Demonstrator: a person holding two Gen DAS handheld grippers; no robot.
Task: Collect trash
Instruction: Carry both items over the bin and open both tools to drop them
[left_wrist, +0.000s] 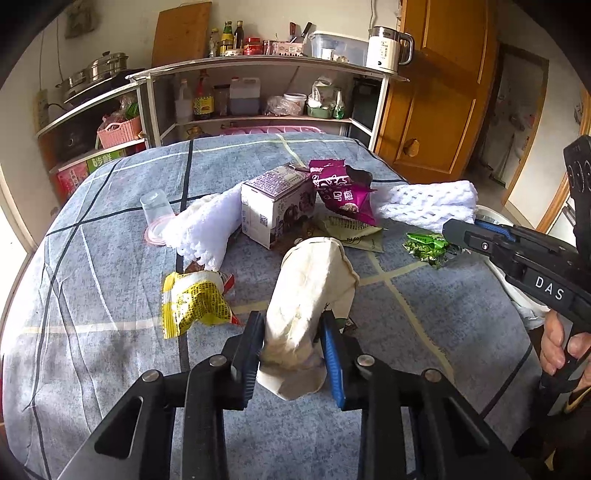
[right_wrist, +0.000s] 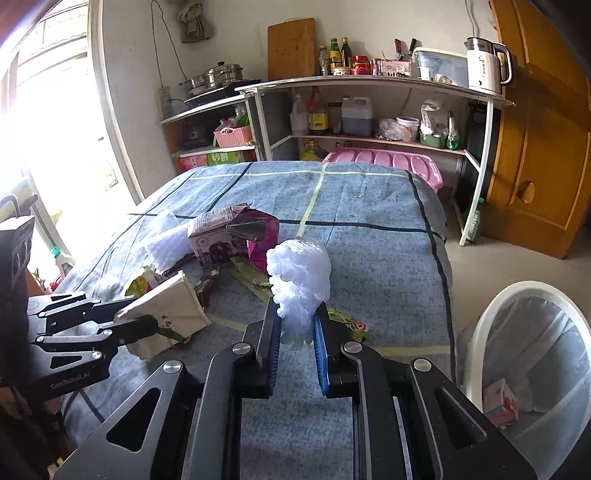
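Note:
My left gripper (left_wrist: 292, 325) is shut on a crumpled beige bag (left_wrist: 314, 280), which stands up off the table between the pads. From the right wrist view, the same left gripper (right_wrist: 136, 318) and beige bag (right_wrist: 166, 306) sit at the left. My right gripper (right_wrist: 297, 314) is shut on a white foam net (right_wrist: 299, 273) held above the cloth. In the left wrist view, the right gripper (left_wrist: 452, 230) and its foam net (left_wrist: 432, 205) are at the right, with a hand (left_wrist: 554, 343) on the grip.
The blue-grey checked tablecloth (left_wrist: 110, 350) carries a yellow wrapper (left_wrist: 192, 306), a second foam net (left_wrist: 207, 225), a plastic cup (left_wrist: 157, 210), a carton (left_wrist: 273, 206), a purple snack bag (left_wrist: 345, 192) and a green wrapper (left_wrist: 424, 245). A white-rimmed lined bin (right_wrist: 517, 288) stands at the table's right.

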